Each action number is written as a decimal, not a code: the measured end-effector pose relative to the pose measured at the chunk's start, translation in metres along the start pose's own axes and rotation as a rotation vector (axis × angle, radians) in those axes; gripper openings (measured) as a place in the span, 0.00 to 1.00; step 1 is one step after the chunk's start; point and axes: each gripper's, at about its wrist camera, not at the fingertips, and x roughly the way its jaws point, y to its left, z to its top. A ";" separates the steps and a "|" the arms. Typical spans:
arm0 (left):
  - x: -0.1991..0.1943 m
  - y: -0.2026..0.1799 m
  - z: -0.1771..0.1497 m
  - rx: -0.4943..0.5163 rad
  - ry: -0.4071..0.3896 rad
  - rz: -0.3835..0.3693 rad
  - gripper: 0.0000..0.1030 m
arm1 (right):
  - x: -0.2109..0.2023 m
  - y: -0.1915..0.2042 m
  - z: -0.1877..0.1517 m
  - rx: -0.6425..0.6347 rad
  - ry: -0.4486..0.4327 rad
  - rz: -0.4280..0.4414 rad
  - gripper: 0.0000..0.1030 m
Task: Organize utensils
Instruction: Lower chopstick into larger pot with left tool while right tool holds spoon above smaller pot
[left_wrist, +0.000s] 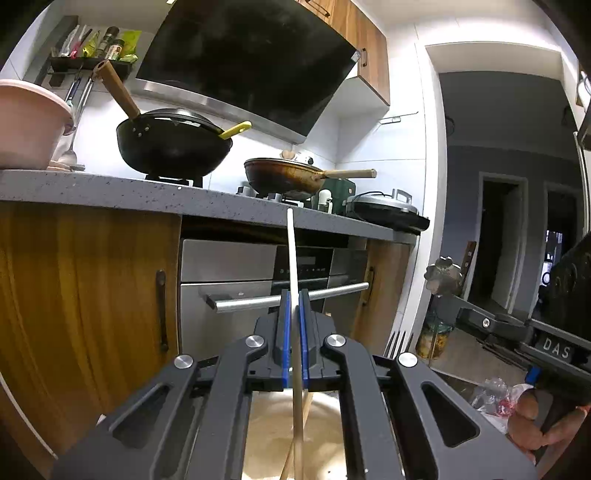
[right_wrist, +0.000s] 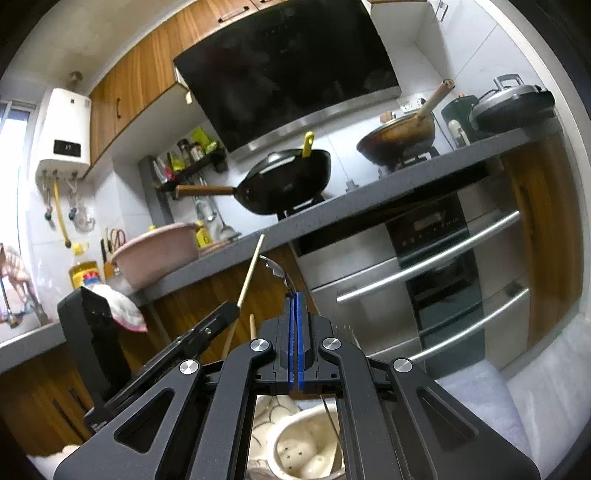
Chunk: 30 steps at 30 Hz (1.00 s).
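Left gripper (left_wrist: 294, 295) clamped on upright chopstick (left_wrist: 291, 251), right gripper (right_wrist: 295, 297) pinched on thin metal utensil handle (right_wrist: 275, 267), both above ceramic holder (right_wrist: 295, 443), stove counter (left_wrist: 110, 188) beyond; slip or missed slot likely if tilted.

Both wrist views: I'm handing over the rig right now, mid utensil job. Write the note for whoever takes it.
Left gripper: shut on a pale wooden chopstick that points upward.
Right gripper: shut on a thin metal utensil with a decorated handle end; its working end is hidden.
Cream ceramic utensil holder: directly below both grippers.
A second wooden chopstick and metal fork tines stand close by.
Done: both pieces gripped.
Left: probably seat both in the holder, then release.
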 end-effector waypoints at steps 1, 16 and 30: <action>-0.003 0.000 -0.002 0.000 0.005 0.003 0.04 | 0.000 -0.001 -0.001 0.000 0.005 -0.002 0.02; -0.058 -0.001 -0.028 -0.008 0.084 0.079 0.04 | -0.007 -0.012 -0.023 0.024 0.088 -0.053 0.02; -0.074 -0.012 -0.036 0.051 0.102 0.103 0.50 | -0.008 -0.017 -0.028 0.015 0.112 -0.099 0.02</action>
